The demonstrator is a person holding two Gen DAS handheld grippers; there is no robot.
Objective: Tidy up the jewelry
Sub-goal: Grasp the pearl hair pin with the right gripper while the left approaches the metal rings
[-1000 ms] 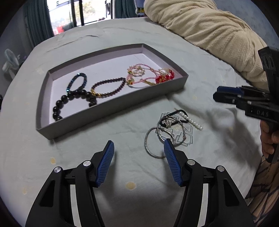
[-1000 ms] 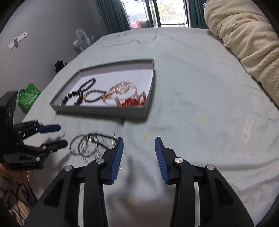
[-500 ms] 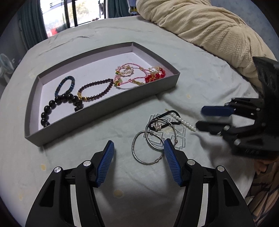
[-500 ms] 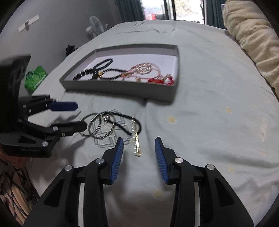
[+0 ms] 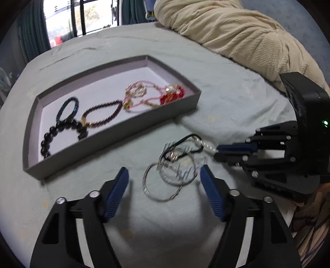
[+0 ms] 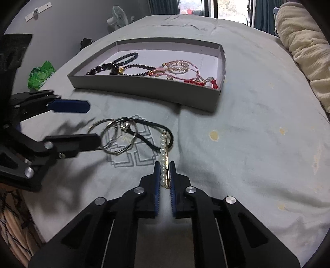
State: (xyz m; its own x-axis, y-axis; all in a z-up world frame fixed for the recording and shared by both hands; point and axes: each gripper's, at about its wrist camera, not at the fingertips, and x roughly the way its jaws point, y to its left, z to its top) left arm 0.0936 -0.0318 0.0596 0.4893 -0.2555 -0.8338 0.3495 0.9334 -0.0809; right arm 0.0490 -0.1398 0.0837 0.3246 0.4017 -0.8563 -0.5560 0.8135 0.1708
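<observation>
A grey tray [image 5: 115,132] [image 6: 144,90] on the bed holds several beaded bracelets and a red-beaded piece. In front of it lies a loose pile: silver hoops [image 5: 165,181] [image 6: 115,136], a black cord [image 6: 152,125] and a pearl hair clip [image 6: 164,152] [image 5: 207,145]. My right gripper [image 6: 164,165] [image 5: 216,153] is nearly closed around the near end of the pearl clip, which still lies on the sheet. My left gripper [image 5: 164,175] [image 6: 90,121] is open and empty, its fingers on either side of the silver hoops.
A cream blanket [image 5: 237,35] is heaped at the far right of the bed. A green bag [image 6: 41,75] and a fan [image 6: 116,17] stand on the floor beyond the left edge. The pale sheet has small yellow stains [image 6: 213,135].
My right gripper moved forward over the pearl clip and closed its fingers around it. My left gripper shifted slightly toward the hoops and stayed open.
</observation>
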